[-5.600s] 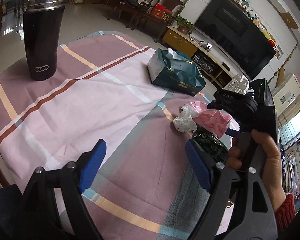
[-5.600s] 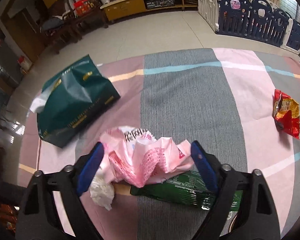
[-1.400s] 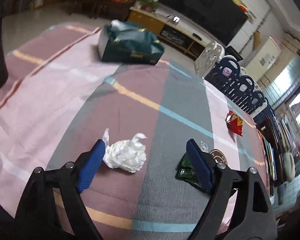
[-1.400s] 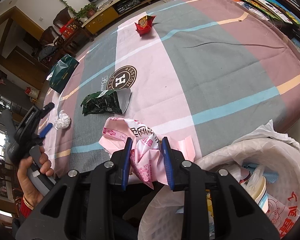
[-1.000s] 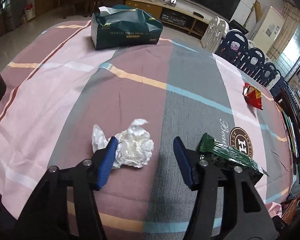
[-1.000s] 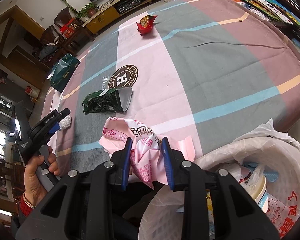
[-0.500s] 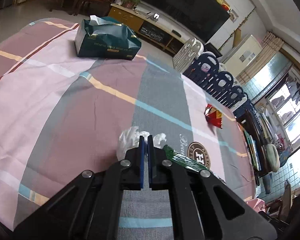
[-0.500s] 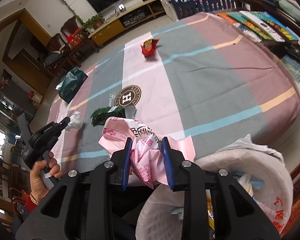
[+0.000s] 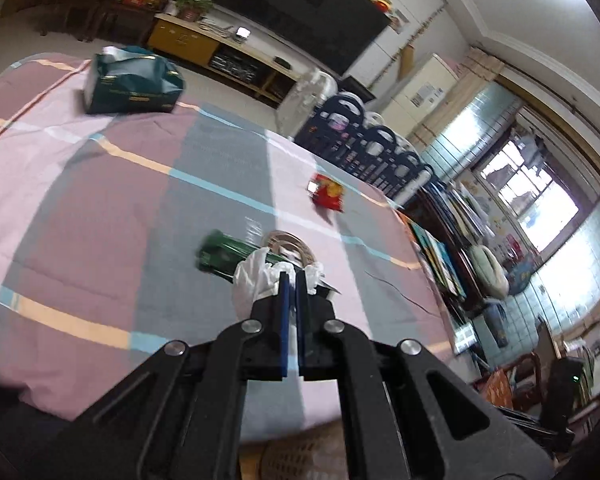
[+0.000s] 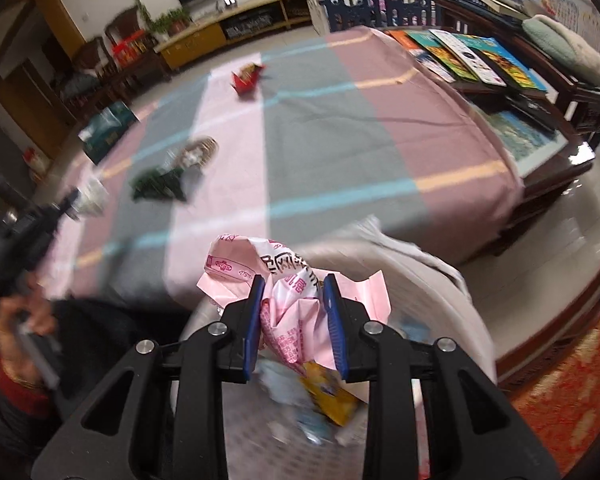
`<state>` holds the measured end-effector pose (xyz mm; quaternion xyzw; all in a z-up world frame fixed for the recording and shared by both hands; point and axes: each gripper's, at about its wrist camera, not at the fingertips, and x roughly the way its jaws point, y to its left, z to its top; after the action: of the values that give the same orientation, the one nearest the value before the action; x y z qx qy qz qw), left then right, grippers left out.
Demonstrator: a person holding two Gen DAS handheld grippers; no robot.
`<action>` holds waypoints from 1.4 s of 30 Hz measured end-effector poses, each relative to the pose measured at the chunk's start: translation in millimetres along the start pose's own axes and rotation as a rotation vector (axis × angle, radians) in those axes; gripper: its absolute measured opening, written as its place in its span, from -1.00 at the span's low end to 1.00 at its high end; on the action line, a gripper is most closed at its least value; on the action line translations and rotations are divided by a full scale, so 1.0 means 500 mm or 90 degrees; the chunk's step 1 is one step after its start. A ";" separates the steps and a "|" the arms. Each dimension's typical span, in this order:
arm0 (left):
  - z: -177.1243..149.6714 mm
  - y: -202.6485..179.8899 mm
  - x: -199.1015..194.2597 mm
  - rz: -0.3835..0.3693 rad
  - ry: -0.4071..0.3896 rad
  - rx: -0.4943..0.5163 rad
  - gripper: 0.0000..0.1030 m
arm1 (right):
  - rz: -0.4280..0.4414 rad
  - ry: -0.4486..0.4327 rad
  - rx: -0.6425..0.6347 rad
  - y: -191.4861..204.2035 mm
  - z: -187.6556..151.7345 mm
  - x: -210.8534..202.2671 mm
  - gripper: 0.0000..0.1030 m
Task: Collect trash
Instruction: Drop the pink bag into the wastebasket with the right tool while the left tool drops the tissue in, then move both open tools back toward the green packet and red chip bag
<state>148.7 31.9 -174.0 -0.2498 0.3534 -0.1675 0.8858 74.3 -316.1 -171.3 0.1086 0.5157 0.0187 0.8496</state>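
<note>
Our left gripper (image 9: 289, 280) is closed on the white tissue (image 9: 254, 280), above the table edge (image 9: 204, 424). Our right gripper (image 10: 293, 294) pinches the pink wrapper (image 10: 288, 304) over the bin liner (image 10: 428, 276), beside the table corner.

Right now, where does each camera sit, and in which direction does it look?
Left wrist: sits on the left gripper, looks across the table; its fingers pinch a white tissue.
Right wrist: sits on the right gripper, looks down over the trash bag; it grips a pink wrapper; a hand shows.
Both show the green wrapper and red packet.
</note>
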 end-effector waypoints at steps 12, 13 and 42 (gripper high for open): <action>-0.237 -0.334 0.067 -0.279 0.277 0.320 -0.92 | -0.012 -0.020 0.218 -0.179 -0.032 -0.046 0.44; -0.257 -0.346 0.073 -0.275 0.290 0.347 -0.92 | -0.010 -0.029 0.232 -0.188 -0.028 -0.052 0.44; -0.064 -0.158 0.146 0.091 0.177 0.177 0.62 | -0.004 -0.033 0.175 -0.110 0.015 -0.003 0.44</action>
<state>167.2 -77.8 -189.5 -0.0736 0.4625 -0.1841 0.8642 75.7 -371.3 -177.8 0.2229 0.4914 -0.0573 0.8400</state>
